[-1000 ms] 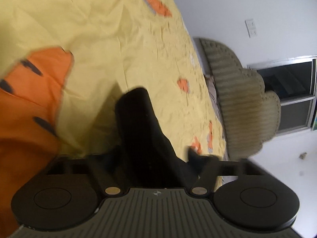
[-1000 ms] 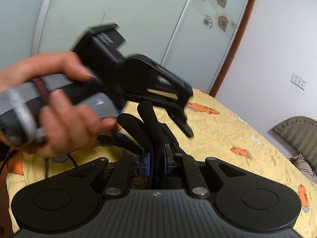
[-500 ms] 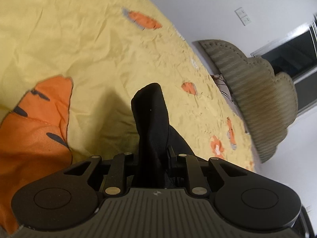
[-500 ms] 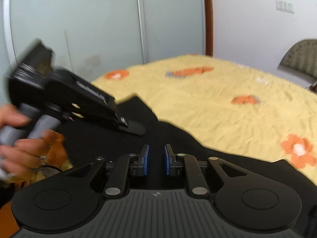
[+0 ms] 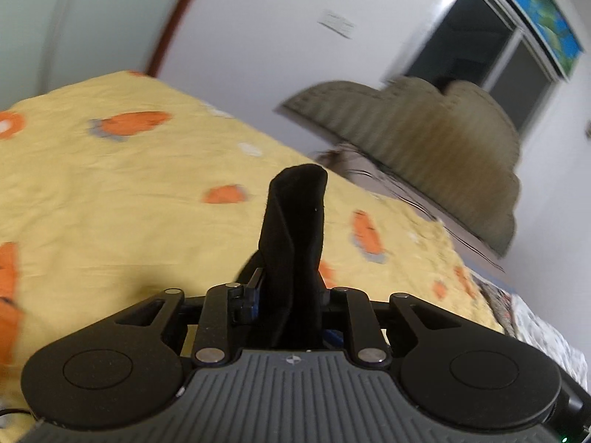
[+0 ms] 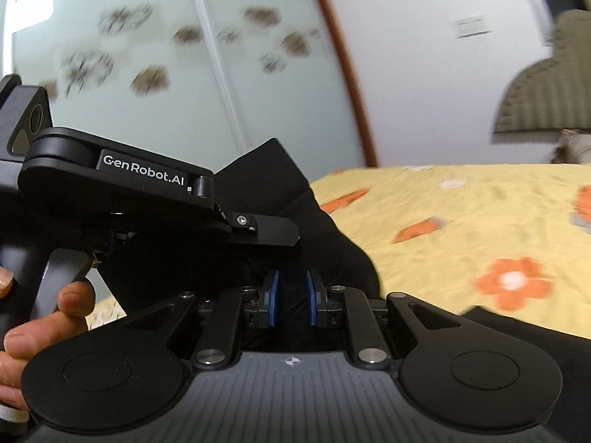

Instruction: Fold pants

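Lift step: left gripper (image 5: 290,295) jaws, easing open slightly, pinch a bunch of black fabric pants (image 5: 295,229). Right gripper (image 6: 291,301) jaws nearly closed with black cloth between them; grip itself unclear. Next: carry the raised edge over the yellow flowered bed (image 5: 110,192) and lay it flat.

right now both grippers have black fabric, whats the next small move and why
Probably carry both corners across and lower them: the left hand-held gripper, jaws opening slightly, has a bunch of the black pants between its pads, the right hand-held gripper pinches fabric, and the pants hang above the yellow bedspread.

I saw the black pants (image 5: 295,236) bunched into an upright fold above the yellow bedspread (image 5: 110,192), the rest draping down onto it (image 6: 517,336).
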### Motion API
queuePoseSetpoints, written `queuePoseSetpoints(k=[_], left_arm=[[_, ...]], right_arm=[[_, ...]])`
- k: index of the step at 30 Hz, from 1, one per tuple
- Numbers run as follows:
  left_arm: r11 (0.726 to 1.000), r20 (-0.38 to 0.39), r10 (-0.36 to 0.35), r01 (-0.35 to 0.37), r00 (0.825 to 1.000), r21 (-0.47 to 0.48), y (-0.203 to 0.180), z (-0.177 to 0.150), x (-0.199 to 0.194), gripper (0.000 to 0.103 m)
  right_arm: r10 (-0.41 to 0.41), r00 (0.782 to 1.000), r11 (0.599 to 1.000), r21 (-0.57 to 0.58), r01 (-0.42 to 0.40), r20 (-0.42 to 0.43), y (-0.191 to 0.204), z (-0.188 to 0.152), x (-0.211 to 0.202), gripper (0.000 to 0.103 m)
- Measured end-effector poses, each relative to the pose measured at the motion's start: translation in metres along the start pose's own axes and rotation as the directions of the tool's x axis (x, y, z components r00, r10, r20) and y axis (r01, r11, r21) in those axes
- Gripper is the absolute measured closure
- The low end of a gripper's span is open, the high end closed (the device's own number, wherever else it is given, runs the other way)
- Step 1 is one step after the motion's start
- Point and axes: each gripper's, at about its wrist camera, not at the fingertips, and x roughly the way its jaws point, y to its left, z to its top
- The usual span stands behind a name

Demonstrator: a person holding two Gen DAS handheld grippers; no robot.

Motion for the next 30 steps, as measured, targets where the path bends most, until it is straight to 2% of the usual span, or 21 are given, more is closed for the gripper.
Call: queuePoseSetpoints(k=[6,12,18,24,25,26,27,28,30], left_arm=[[0.993,-0.072,-0.059,0.066,0.996,0.097,-0.082,-0.023,0.043,0.071],[0.978,-0.173,-0.096,0.126,0.980,0.169,-0.152,-0.061,0.099,0.070],[0.959,-0.262,-0.107,0.169,0.959,0.227,-0.204,-0.104,0.149,0.070],[0.940,-0.308,-0.086,0.180,0.948,0.289,-0.237,-0.137,0.182,0.070],[0.936,-0.317,-0.078,0.179,0.945,0.302,-0.241,-0.141,0.187,0.070],[0.935,-0.331,-0.073,0.181,0.941,0.307,-0.244,-0.146,0.191,0.063],[0.932,-0.354,-0.076,0.192,0.932,0.307,-0.247,-0.149,0.197,0.057],[0.929,-0.396,-0.093,0.223,0.914,0.296,-0.248,-0.153,0.202,0.044],[0.931,-0.487,-0.141,0.282,0.862,0.231,-0.243,-0.153,0.208,0.034]], right_arm=[[-0.083,0.994,0.987,0.142,0.073,0.070,-0.061,-0.004,-0.069,0.088],[-0.207,0.974,0.949,0.259,0.178,0.091,-0.123,-0.016,-0.125,0.088],[-0.333,0.940,0.890,0.351,0.290,0.067,-0.172,-0.035,-0.171,0.088],[-0.408,0.913,0.835,0.414,0.363,0.023,-0.209,-0.052,-0.195,0.087],[-0.417,0.909,0.825,0.424,0.372,0.014,-0.214,-0.054,-0.198,0.087],[-0.427,0.904,0.815,0.433,0.385,0.001,-0.219,-0.056,-0.200,0.087],[-0.441,0.897,0.806,0.434,0.403,-0.014,-0.221,-0.059,-0.201,0.087],[-0.462,0.886,0.793,0.434,0.428,-0.028,-0.224,-0.062,-0.203,0.087],[-0.502,0.864,0.768,0.445,0.461,-0.028,-0.229,-0.067,-0.213,0.087]])
